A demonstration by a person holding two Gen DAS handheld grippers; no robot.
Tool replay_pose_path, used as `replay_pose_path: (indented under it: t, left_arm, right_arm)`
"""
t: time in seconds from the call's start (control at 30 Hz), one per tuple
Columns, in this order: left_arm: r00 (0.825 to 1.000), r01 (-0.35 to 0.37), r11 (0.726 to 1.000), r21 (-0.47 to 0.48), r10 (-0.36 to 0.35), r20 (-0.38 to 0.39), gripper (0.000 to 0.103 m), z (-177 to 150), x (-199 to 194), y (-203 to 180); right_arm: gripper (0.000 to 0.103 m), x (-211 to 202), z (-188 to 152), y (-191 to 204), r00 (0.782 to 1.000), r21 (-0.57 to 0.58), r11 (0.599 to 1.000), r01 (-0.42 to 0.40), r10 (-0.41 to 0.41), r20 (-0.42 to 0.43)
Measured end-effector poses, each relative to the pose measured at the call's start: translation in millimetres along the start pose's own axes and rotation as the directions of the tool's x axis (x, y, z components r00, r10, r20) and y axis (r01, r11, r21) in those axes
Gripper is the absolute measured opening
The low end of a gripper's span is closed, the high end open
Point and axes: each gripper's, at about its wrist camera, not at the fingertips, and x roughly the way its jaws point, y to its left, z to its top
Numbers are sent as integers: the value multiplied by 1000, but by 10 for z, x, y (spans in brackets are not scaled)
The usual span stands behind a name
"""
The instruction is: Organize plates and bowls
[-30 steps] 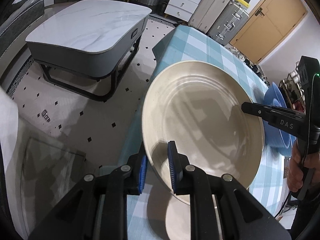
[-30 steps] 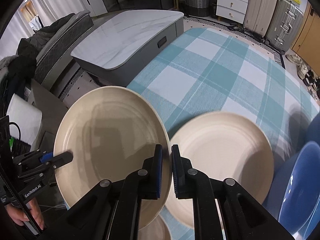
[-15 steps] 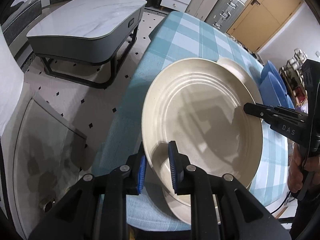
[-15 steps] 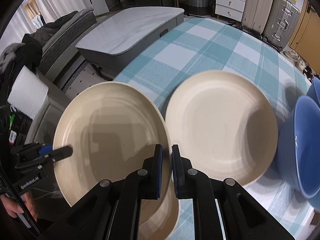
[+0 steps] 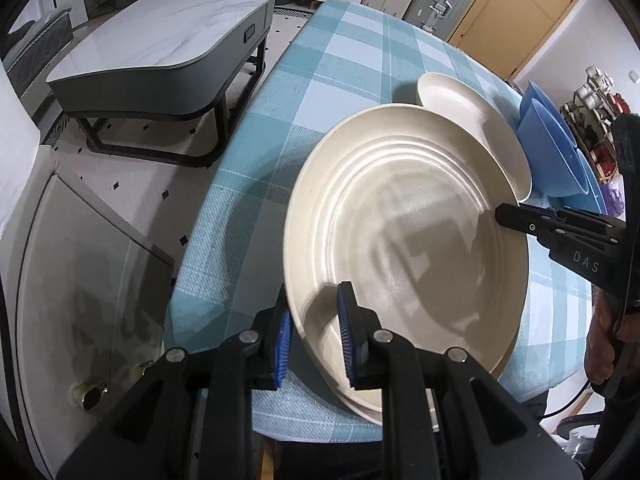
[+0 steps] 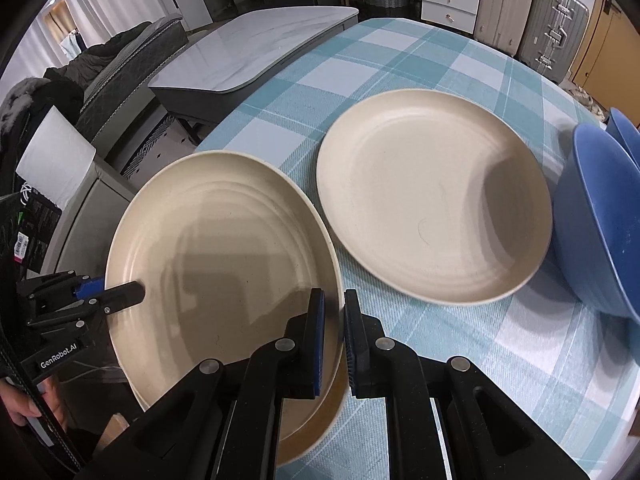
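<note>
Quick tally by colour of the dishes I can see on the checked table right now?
Cream plates: 3, the held plate, the plate under it and the plate lying beside them.
Blue bowls: 2, the near bowl and the bowl behind it.
Total: 5 dishes.

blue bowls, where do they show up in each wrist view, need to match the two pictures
Left wrist view: the blue bowls sit at the right edge, upper half, beyond the second cream plate.
Right wrist view: the blue bowls fill the right edge at mid height, right of that plate.
Shared landmark: the marble-top coffee table, upper left in both views.
</note>
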Motion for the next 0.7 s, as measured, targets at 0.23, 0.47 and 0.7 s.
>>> replay_pose_path:
  t: [0.23, 0.47, 0.7]
  left_arm:
    - [1000, -17, 1000, 23, 17, 0, 19, -49, 35, -67]
    - [999, -34, 999, 43, 34, 3, 20, -57, 42, -106]
    - [998, -65, 995, 74, 65, 11, 22, -100, 45, -156]
  right_arm:
    - [9, -35, -108, -8, 1000, -15, 1000, 7, -7, 3]
    - [9, -65, -173, 17, 1000, -38, 999, 22, -22, 6]
    - [9, -93, -236, 26, 1000, -53, 998, 29, -29, -3]
